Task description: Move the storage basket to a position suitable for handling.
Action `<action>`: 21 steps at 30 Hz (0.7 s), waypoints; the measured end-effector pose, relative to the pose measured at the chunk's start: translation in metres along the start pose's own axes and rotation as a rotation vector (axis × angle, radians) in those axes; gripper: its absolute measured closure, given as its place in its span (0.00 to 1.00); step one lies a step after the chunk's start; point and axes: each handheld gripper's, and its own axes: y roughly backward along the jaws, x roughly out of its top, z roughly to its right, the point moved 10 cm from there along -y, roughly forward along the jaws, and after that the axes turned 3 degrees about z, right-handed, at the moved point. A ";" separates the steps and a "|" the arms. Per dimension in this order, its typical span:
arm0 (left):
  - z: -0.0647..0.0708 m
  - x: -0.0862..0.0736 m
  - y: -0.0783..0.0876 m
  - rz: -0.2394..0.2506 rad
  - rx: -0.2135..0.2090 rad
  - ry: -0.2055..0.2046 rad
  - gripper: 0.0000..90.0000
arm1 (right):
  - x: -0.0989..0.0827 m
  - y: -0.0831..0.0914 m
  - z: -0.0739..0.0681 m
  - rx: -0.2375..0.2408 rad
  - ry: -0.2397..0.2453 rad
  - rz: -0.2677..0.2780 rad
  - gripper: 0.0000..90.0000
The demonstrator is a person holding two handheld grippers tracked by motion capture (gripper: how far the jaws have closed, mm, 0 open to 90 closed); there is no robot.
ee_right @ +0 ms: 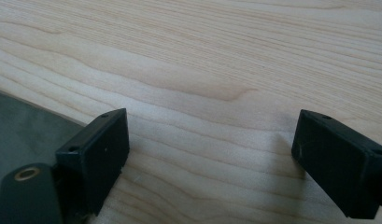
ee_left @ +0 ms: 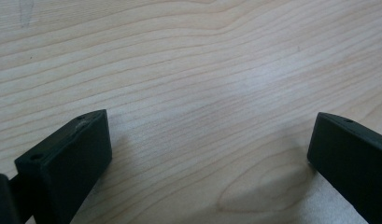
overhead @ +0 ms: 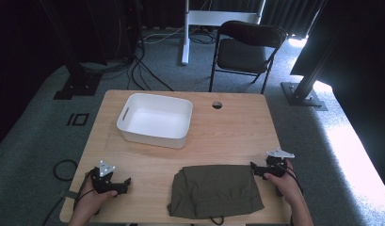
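Folded cloth (overhead: 216, 190) at the near table (overhead: 237, 136) edge, one tool on each side, nothing held.

Olive-green and soft, the cloth lies in a loose folded stack between the two hands, with a dark cord end peeking out at its near edge; I judge it light and limp, so it will sag and may unfold if it is lifted by one corner only. A better hold seems to be the two side edges, pinching through all layers at once. The left tool (overhead: 125, 181) rests well to the left of the cloth, its jaws spread wide over bare wood. The right tool (overhead: 254, 165) sits just beside the cloth's far right corner, jaws also spread and empty. A white bin (overhead: 155, 120) stands farther back on the table, open side up, well apart from the cloth. Nothing stands between cloth and bin. A chair (overhead: 246, 49) waits behind the table.
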 end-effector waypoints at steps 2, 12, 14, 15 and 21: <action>-0.001 0.000 0.000 0.000 -0.015 -0.014 0.01 | 0.000 0.000 0.000 0.000 0.001 -0.003 0.12; -0.019 0.003 -0.001 0.000 -0.003 0.004 0.01 | 0.016 -0.003 0.003 -0.012 0.011 0.019 0.14; -0.022 0.007 0.000 0.006 -0.002 0.005 0.01 | 0.023 -0.002 0.003 -0.011 0.016 0.029 0.14; -0.023 0.009 0.000 0.008 -0.007 0.011 0.01 | 0.026 -0.001 0.002 -0.009 0.018 0.031 0.14; -0.034 0.020 0.000 0.010 0.010 0.008 0.01 | 0.046 0.001 -0.008 0.001 0.017 0.059 0.14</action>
